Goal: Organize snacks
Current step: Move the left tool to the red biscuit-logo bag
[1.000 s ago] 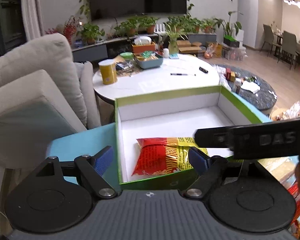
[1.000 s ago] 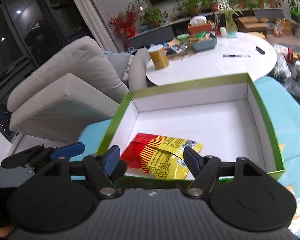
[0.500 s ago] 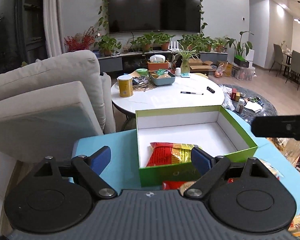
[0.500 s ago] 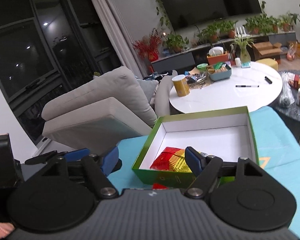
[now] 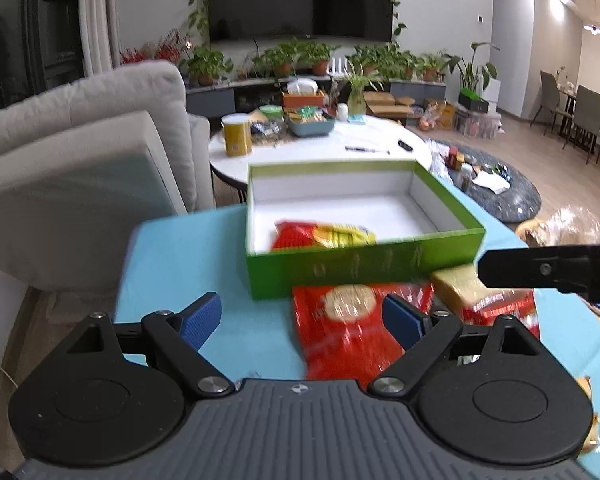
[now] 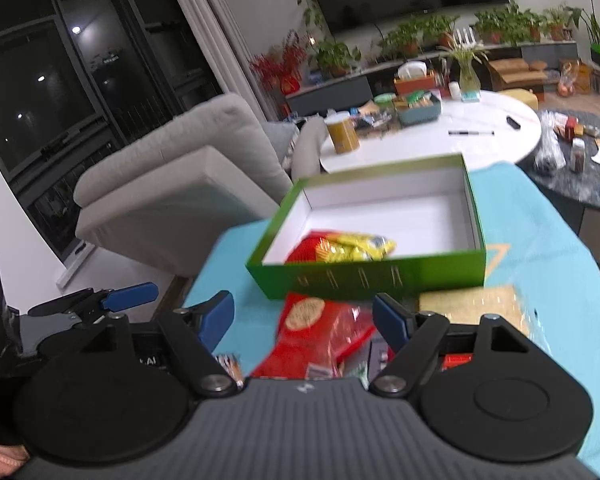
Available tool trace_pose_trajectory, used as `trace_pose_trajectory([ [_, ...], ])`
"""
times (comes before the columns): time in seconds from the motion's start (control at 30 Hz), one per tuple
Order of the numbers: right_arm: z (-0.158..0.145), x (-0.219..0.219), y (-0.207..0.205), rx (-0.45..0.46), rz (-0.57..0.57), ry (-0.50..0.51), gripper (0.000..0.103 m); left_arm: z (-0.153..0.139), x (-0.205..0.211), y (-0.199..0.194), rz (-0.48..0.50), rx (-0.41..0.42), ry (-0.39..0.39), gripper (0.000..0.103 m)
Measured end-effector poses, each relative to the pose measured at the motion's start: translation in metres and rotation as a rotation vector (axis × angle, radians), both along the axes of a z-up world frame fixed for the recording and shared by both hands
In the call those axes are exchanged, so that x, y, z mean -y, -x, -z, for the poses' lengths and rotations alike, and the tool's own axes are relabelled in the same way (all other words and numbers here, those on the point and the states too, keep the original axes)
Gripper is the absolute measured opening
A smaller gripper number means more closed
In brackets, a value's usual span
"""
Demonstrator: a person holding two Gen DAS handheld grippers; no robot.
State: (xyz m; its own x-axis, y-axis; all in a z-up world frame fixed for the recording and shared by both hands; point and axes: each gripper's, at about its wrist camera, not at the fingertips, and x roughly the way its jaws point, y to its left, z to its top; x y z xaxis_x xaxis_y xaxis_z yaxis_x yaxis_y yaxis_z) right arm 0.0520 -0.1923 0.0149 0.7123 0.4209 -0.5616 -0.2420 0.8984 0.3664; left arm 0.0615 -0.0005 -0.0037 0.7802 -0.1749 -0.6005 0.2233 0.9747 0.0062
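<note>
The green box (image 5: 364, 268) stands open-topped on the blue table cover (image 5: 188, 264); its white floor is bare across the middle and right, with only a red-and-yellow packet (image 5: 324, 236) lying in the near-left corner. Against the box's near wall, a red cracker bag (image 5: 348, 328) and a tan wrapped pack (image 5: 458, 284) crowd the cover. To the left of the box the cover lies bare up to its edge, beyond which the beige sofa (image 5: 80, 168) rises close. The right gripper (image 6: 302, 316) hangs open over the red bag, and the left gripper (image 5: 302, 320) does likewise.
</note>
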Motion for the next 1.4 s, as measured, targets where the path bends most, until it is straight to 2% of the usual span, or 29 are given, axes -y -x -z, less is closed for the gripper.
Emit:
trace_pose_trajectory([
  [0.27, 0.023, -0.008, -0.003, -0.073, -0.019, 0.014, 0.086, 0.026, 0.007, -0.002, 0.007, -0.08, -0.005, 0.086],
  [0.63, 0.044, -0.014, -0.02, -0.163, -0.012, 0.004, 0.086, 0.044, 0.012, -0.013, 0.039, -0.13, -0.007, 0.086],
  [1.03, 0.066, -0.028, -0.044, -0.251, -0.027, 0.046, 0.086, 0.067, 0.028, -0.026, 0.107, -0.186, -0.021, 0.087],
  [1.4, 0.079, -0.031, -0.057, -0.292, -0.043, 0.05, 0.086, 0.077, 0.03, -0.034, 0.146, -0.218, 0.021, 0.095],
])
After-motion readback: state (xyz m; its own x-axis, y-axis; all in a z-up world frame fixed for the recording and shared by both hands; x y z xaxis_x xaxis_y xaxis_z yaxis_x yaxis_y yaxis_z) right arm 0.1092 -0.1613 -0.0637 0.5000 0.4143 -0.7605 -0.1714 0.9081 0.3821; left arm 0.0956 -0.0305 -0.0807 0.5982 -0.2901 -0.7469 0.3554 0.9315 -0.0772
